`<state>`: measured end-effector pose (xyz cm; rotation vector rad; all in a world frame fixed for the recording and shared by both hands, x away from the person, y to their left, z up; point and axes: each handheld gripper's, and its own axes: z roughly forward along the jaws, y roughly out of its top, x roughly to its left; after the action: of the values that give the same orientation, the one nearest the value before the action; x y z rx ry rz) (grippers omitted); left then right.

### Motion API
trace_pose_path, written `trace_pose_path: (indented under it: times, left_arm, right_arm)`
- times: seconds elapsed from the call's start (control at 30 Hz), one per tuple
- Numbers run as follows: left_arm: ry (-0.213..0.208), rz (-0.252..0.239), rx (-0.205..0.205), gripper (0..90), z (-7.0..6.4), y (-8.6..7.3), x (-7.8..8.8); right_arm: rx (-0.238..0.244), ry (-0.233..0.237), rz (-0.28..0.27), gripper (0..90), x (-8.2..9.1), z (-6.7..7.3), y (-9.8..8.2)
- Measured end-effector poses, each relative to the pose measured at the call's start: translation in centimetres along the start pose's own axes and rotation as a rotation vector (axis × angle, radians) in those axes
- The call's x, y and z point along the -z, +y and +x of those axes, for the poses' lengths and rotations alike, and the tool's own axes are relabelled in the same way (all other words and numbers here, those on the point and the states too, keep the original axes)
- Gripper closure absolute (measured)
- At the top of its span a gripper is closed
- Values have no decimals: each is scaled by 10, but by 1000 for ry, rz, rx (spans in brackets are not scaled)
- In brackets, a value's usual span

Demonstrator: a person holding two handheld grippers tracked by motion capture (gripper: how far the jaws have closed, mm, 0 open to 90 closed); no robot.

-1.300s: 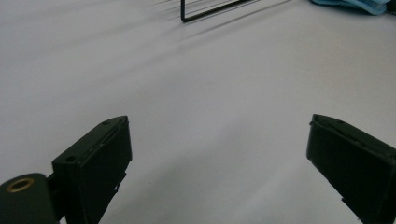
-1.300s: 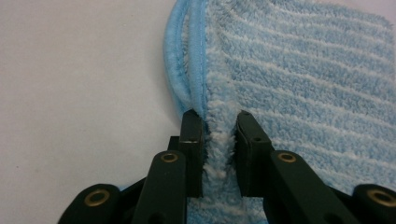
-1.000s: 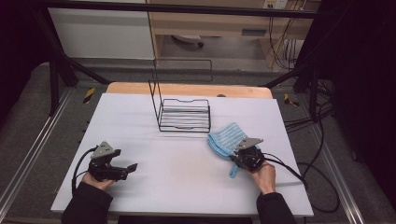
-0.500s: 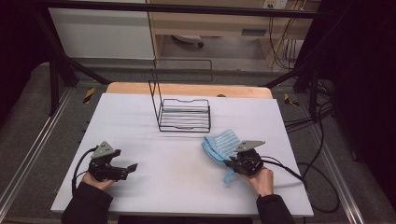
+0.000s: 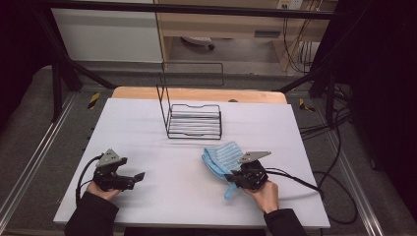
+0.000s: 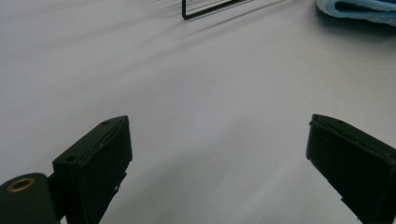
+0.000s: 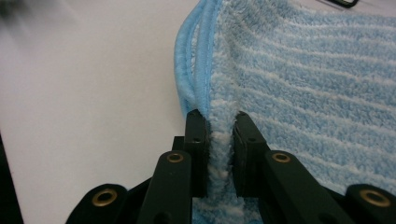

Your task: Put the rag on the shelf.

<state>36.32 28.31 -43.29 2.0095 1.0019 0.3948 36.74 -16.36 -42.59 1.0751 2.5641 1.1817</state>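
- The blue striped towel (image 5: 222, 157) lay on the white counter (image 5: 187, 196), right of centre on the person's side, with a fold of its pile pinched between the jaws of the right gripper (image 5: 236, 178).
- In the right gripper view those jaws stood almost together, parted only by the thickness of the towel (image 7: 299, 88) between them, near its stitched edge.
- The towel's long axis ran from the right gripper away toward the far left, its far end pointing at the wire rack (image 5: 193, 120); a narrow tail hung back past the gripper toward the person.
- The towel looked folded, several blue hems stacked along its left edge in the right gripper view.
- The right hand (image 5: 263, 191) held the gripper low, over the towel's near end.
- The left gripper (image 5: 134, 178) sat well apart at the near left of the counter, in the left hand (image 5: 101, 189); its jaws were spread wide with nothing between them, pointing across the bare counter toward the towel (image 6: 359, 8).
- The wire rack stood empty at the middle of the counter, beyond the towel and near it.
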Motion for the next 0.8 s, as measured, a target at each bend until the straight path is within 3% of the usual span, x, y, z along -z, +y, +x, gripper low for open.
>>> trace_pose_path:
  times: [0.67, 0.8]
  left_arm:
    - [-1, 6, -5, 69, 0, 0, -1]
    - [-1, 6, -6, 69, 0, 0, -1]
  right_arm:
    - [20, 71, 18, 768, -35, 42, 11]
    - [19, 91, 23, 669, -41, 42, 8]
